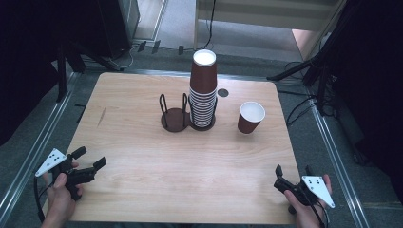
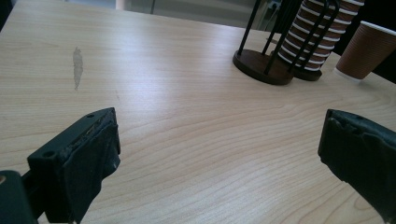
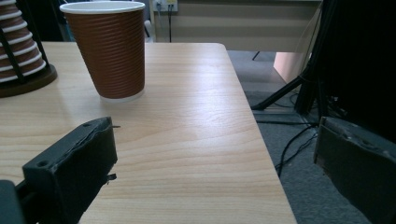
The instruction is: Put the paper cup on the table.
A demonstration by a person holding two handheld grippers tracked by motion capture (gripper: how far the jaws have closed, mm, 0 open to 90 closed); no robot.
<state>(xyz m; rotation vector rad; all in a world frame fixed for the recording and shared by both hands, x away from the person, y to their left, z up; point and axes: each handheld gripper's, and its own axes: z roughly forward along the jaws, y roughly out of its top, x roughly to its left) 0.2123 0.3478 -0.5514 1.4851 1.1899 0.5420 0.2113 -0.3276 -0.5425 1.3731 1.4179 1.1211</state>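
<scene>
At table's near corners: my grippers, both well apart from the cups.
Left gripper: jaws wide, holding nothing, at 7 o'clock.
Right gripper: jaws spread, empty, at 5 o'clock.
Loose cup: upright, 2 o'clock of centre.
Cup stack: in the rack, seemingly its right ring.

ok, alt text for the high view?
A single brown paper cup stands upright on a wooden table, right of a tall cup stack in a two-slot holder. Left gripper and right gripper wait open at the near edge.
</scene>
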